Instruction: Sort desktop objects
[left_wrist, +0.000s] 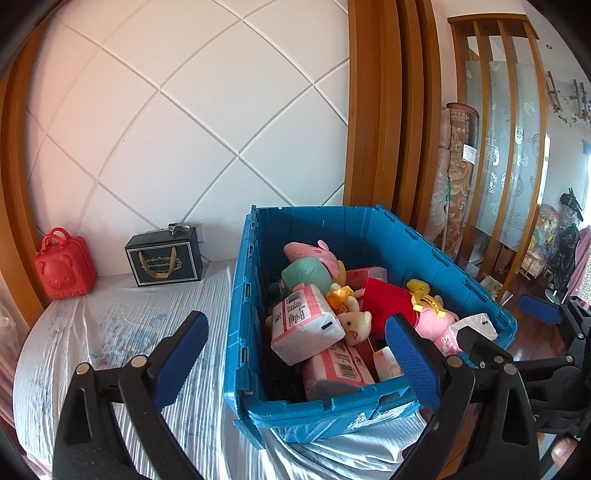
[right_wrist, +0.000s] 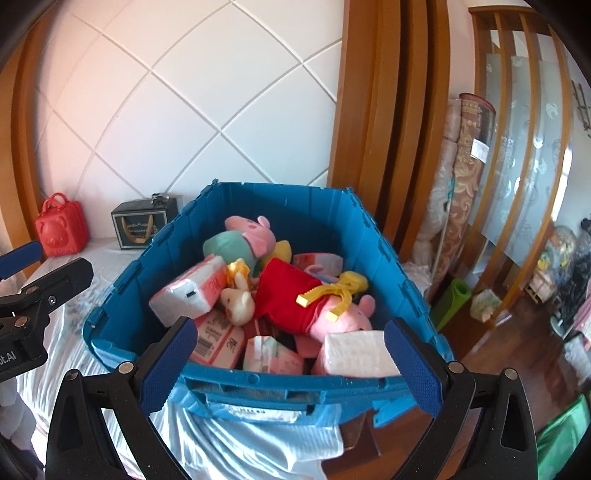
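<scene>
Two grippers, both with jaws spread wide and nothing between them, face a big blue plastic crate (right_wrist: 373, 236) that sits on a table with a pale striped cloth (left_wrist: 122, 332). The left gripper (left_wrist: 295, 354) has the crate at about one o'clock; the right gripper (right_wrist: 288, 358) has it straight ahead at twelve o'clock. Inside the crate, several pink-and-white wrapped tissue packs (right_wrist: 188, 291) lie mixed with soft toys: a pink pig plush in a red dress (right_wrist: 295, 295) with a yellow ribbon, a second pig plush in a green dress (right_wrist: 236, 240) behind it, and a small cream plush (right_wrist: 238, 304) between them. At ten o'clock, against the wall, stand a red bear-faced plastic case (left_wrist: 64, 269) and a black gift box with a gold handle (left_wrist: 164, 260).
</scene>
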